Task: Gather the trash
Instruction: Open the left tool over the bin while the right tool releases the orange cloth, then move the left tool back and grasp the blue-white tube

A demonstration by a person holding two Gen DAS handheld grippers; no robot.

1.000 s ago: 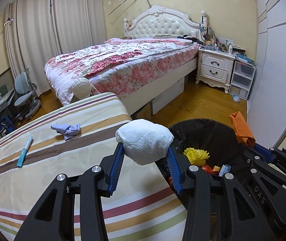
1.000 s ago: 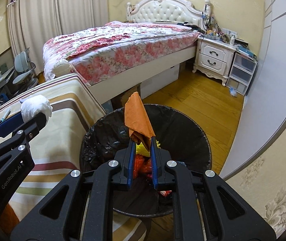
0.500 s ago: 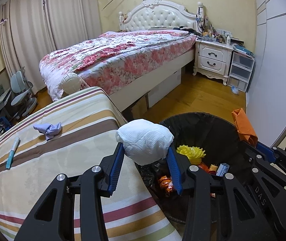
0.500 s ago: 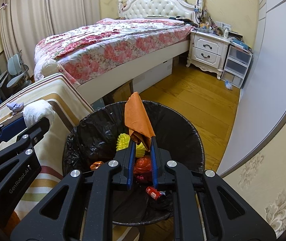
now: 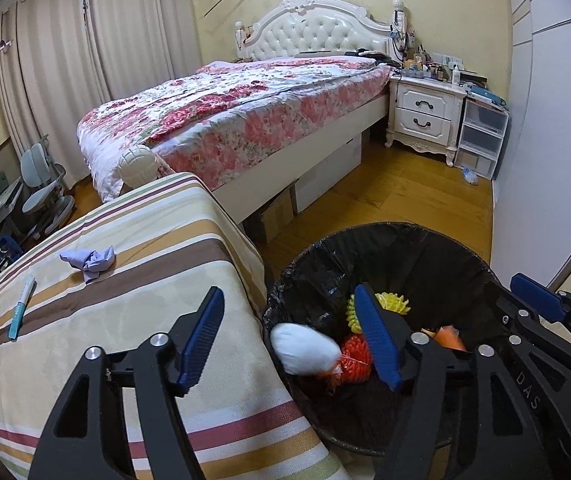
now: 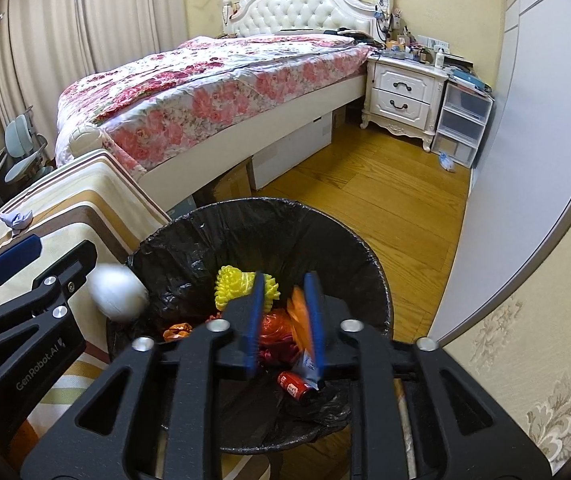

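A black-lined trash bin (image 5: 385,240) (image 6: 349,248) stands on the floor beside the striped table (image 5: 105,280). My left gripper (image 5: 293,332) is open; a white paper wad (image 5: 305,350) (image 6: 117,296) is falling at the bin's left rim. My right gripper (image 6: 285,312) is open above the bin; the orange wrapper (image 6: 299,312) is blurred, dropping between its fingers. It also shows in the left wrist view (image 5: 449,336). Inside the bin lie a yellow bumpy item (image 6: 237,284), a red mesh item (image 5: 355,354) and a red can (image 6: 295,386).
On the striped table lie a crumpled lilac tissue (image 5: 89,260) (image 6: 15,220) and a teal pen (image 5: 21,306). A floral bed (image 5: 245,112), a white nightstand (image 5: 421,116), plastic drawers (image 5: 481,136), a white wardrobe door (image 5: 545,140) and a wooden floor surround the bin.
Both grippers have opened. The white wad has left the left gripper and the orange wrapper the right one; both are dropping into the bin. Both grippers moved further over the bin.
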